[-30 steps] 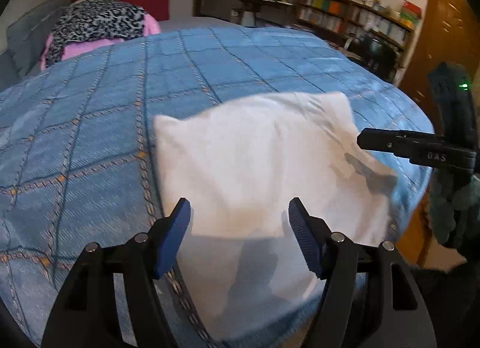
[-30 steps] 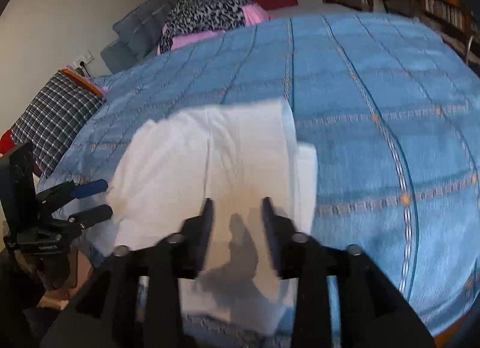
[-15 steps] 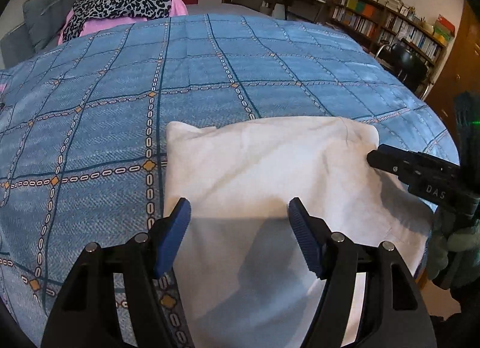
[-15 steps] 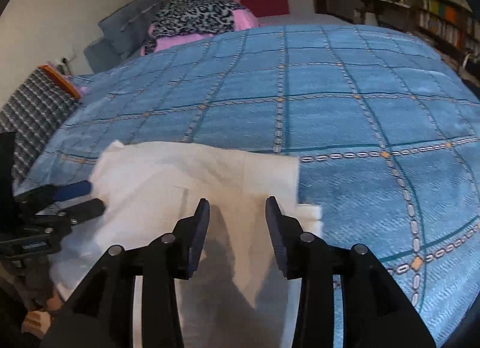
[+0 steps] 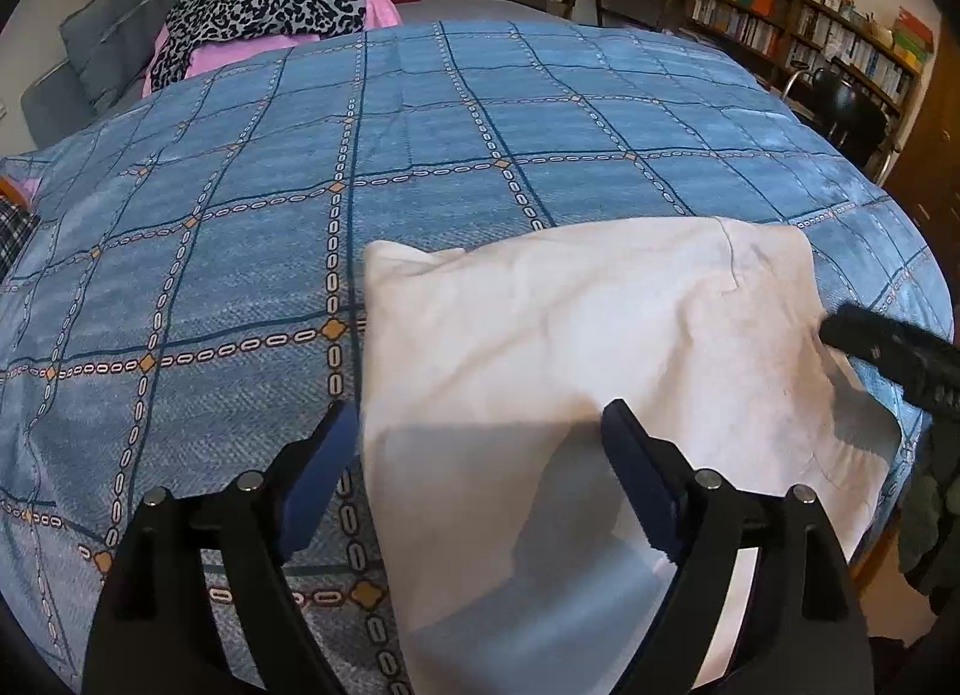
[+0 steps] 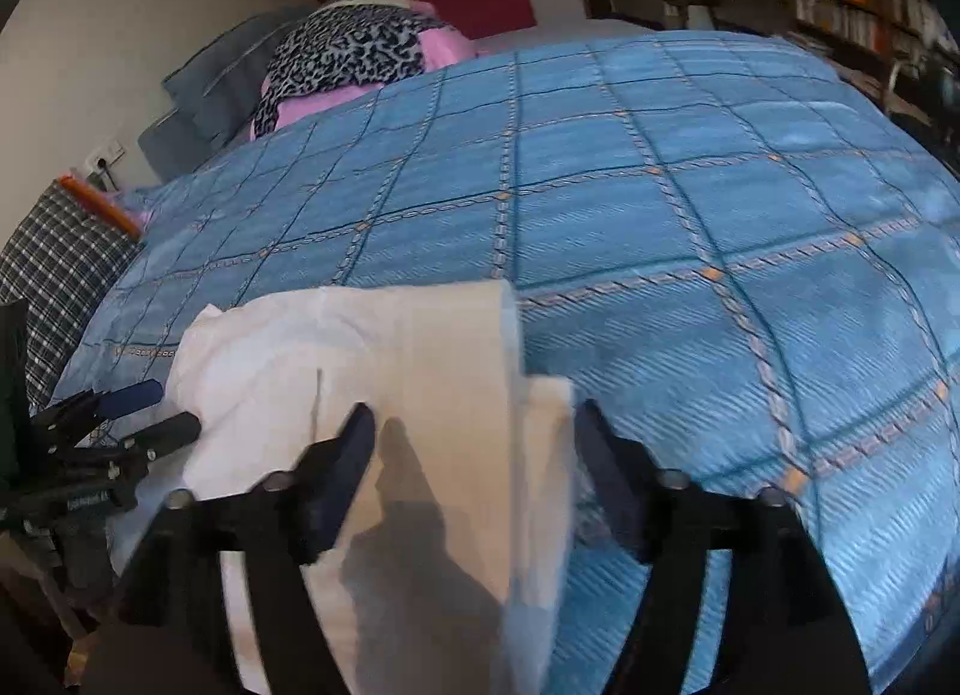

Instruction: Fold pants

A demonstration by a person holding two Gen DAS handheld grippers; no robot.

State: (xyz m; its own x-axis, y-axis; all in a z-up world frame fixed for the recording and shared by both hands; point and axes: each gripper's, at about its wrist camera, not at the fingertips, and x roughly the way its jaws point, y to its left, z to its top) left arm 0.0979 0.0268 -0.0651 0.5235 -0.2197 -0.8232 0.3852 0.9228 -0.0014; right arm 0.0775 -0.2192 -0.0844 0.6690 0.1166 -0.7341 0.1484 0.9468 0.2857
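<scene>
Left gripper (image 5: 474, 473) and right gripper (image 6: 474, 455) both spreading, nothing pinched — hovering over folded white pants (image 5: 588, 335); pinch near-edge corners evenly before folding.

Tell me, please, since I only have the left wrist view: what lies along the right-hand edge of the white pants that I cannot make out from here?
Observer: In the right wrist view, the white pants show a lower layer sticking out past the folded top layer on that side, a narrow strip beside the main panel.
Operator: Thank you. Is the right gripper holding any of that cloth?
Observer: No. The right gripper hangs over the pants with its jaws opening, and nothing is pinched between them.
Operator: And what does my own gripper look like from there?
Observer: The left gripper sits at the pants' left edge, jaws opening, with one blue finger pad visible and no cloth between the fingers.
</scene>
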